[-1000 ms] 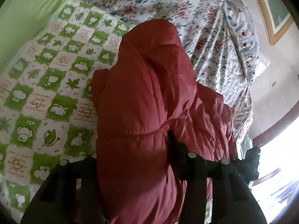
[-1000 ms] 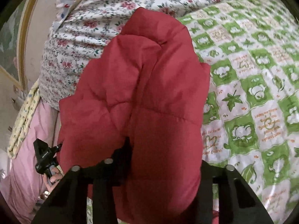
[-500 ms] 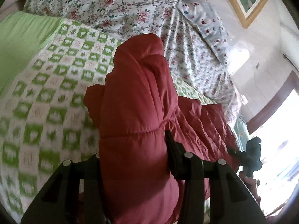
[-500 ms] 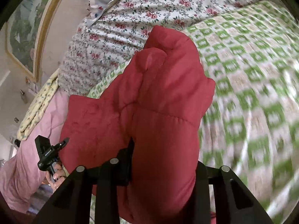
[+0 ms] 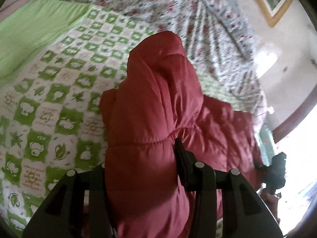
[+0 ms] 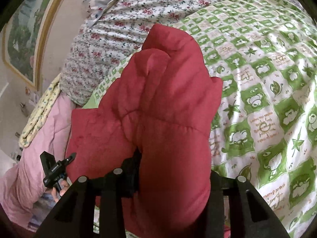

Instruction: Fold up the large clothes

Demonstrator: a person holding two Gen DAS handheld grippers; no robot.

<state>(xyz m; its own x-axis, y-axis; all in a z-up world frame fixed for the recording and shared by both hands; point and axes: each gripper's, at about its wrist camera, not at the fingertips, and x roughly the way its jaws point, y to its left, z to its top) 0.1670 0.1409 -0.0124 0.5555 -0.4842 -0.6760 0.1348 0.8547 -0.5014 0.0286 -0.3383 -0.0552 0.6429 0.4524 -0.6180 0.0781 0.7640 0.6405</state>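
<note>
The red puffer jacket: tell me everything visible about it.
The red puffer jacket is quilted, smooth, slightly shiny fabric with stitched seams, bunched into thick folds. Both claws grip it: the left claw and right claw are each shut on a padded section. It hangs lifted over the green checked quilt; whether its far end touches the quilt is unclear.

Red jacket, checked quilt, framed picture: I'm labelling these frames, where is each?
Red jacket [image 6: 168, 103], right wrist view, on its puffy upper panel.
Checked quilt [image 6: 267, 91], right wrist view, on a bare green-and-white patch.
Framed picture [image 6: 21, 39], right wrist view, on the painted area.
</note>
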